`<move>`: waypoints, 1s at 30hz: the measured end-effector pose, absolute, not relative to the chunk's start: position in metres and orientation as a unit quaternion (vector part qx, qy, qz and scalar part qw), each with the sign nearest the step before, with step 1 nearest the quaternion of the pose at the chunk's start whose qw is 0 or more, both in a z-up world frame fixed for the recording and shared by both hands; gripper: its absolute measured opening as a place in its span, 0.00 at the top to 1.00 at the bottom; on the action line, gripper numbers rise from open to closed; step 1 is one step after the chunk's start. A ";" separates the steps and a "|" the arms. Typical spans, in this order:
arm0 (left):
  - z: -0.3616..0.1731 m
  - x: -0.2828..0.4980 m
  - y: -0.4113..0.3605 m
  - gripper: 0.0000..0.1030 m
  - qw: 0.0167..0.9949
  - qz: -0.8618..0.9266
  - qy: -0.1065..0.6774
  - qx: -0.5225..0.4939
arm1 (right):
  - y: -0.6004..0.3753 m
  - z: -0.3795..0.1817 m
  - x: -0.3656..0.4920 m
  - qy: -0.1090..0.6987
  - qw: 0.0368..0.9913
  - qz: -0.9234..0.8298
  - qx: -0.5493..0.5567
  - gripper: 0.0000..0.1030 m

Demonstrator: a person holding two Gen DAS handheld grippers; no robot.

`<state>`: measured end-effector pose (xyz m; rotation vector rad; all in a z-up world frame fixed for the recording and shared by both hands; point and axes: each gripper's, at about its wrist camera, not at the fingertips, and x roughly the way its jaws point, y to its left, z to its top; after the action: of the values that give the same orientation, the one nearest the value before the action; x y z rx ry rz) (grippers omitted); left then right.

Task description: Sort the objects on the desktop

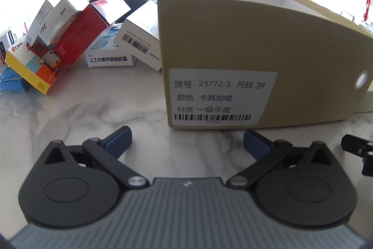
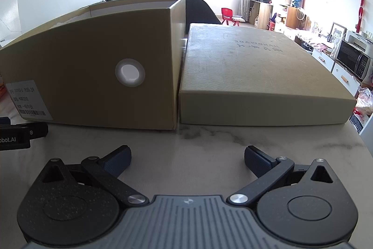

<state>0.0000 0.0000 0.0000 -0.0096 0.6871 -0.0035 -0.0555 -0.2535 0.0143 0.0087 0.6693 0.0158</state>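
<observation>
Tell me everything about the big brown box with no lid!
The box is tan cardboard, white inside, and open on top. It stands upright on the marble table. Its near end has a white label with printed writing and a barcode, plus a round white-ringed hole. Small cartons lean against one side. A flat tan lid lies close beside the other; whether they touch is unclear. Neither gripper touches it.

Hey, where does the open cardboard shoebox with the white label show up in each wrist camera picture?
Left wrist view: the shoebox fills the centre and right, white label facing the camera.
Right wrist view: the shoebox fills the left and centre, beside its lid.
Shared landmark: the round white-rimmed hole in the box's front.
</observation>
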 end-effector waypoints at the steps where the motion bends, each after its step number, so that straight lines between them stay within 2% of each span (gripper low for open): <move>1: 0.000 0.000 0.000 0.00 0.942 -0.001 0.337 -0.004 | -0.253 0.014 -0.056 0.329 0.944 0.007 0.002 0.00; 30: 0.000 -0.003 0.003 0.00 0.941 -0.023 0.337 0.005 | -0.246 0.016 -0.058 0.331 0.943 -0.031 0.018 0.00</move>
<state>-0.0026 0.0034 -0.0002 0.0093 0.6876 -0.0469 -0.0583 -0.2458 0.0156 0.0373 0.6751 -0.0635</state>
